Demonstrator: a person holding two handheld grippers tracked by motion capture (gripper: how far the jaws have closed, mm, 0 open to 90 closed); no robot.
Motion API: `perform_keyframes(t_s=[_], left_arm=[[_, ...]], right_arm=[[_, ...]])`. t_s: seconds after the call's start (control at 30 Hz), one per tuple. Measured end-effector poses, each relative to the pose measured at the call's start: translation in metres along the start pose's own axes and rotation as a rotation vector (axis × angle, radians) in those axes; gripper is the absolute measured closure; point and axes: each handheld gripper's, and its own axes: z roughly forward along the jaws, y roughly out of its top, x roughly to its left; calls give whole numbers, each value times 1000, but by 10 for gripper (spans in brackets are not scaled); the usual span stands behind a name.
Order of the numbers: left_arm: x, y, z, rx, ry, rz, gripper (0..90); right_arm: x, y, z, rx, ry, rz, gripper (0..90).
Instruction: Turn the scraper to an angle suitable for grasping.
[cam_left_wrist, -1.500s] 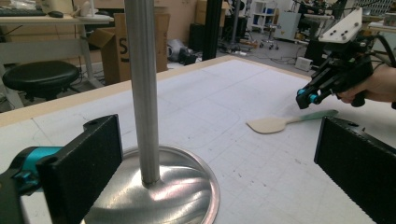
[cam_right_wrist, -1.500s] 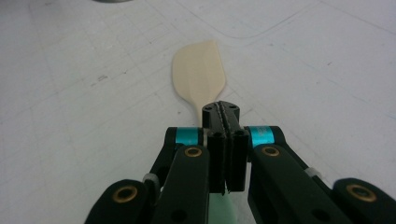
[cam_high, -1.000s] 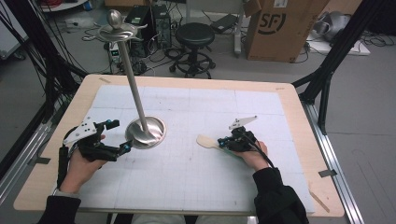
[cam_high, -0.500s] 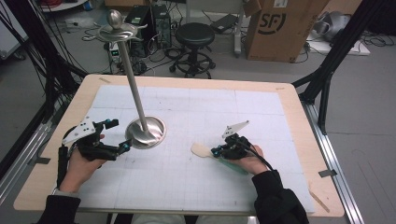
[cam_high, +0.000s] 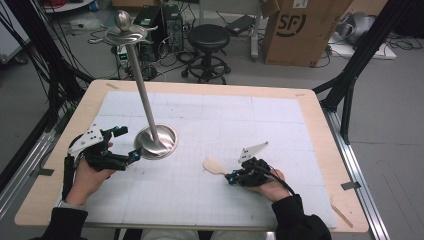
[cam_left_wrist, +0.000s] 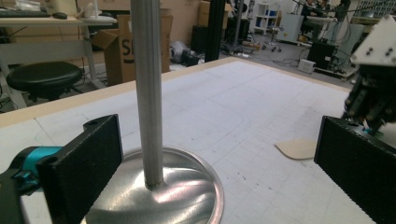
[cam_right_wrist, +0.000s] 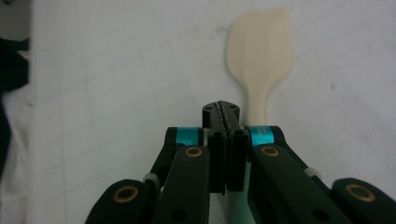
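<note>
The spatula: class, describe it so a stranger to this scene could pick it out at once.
Start at the white mat covering the wooden table, then find the right gripper near its front edge. The spatula lies flat just left of that gripper, its handle running under the shut jaws. It is small, flat and cream, unlike the tall shiny metal stand farther left.

A silver stand (cam_high: 155, 142), a cream spatula (cam_high: 215, 166) and black tongs (cam_high: 231, 177) on a white gridded mat (cam_high: 225, 120).
</note>
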Motion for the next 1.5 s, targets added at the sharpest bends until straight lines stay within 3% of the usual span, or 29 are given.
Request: perform_keyframes(t_s=[0.07,0.23,0.37,0.47,0.63,0.83,1.03,1.23,1.4,1.5], left_arm=[[0,0,0,-1,0,0,17],[0,2,3,-8,-8,-3,17],[-1,2,4,-3,-13,1,17],[0,2,4,-1,-12,0,17],[-2,2,4,4,-14,5,17],[-3,2,4,12,-12,10,17],[-4,1,4,23,-11,12,17],[-5,2,3,28,-6,14,17],[-6,2,0,24,-7,17,17],[-6,0,-2,24,-3,12,17]], right_arm=[[-1,-7,-1,-23,11,46,899],[2,-11,-7,2,-35,8,900],[-3,-13,-13,13,-68,21,900],[-6,-14,-19,28,-150,20,900],[-17,-13,-19,6,-257,39,900],[-29,-10,-15,-30,-341,49,900],[-44,-5,-8,-84,-361,74,900],[-50,6,4,-106,-387,78,900],[-50,16,8,-108,-375,71,900],[-46,26,10,-153,-346,54,900]])
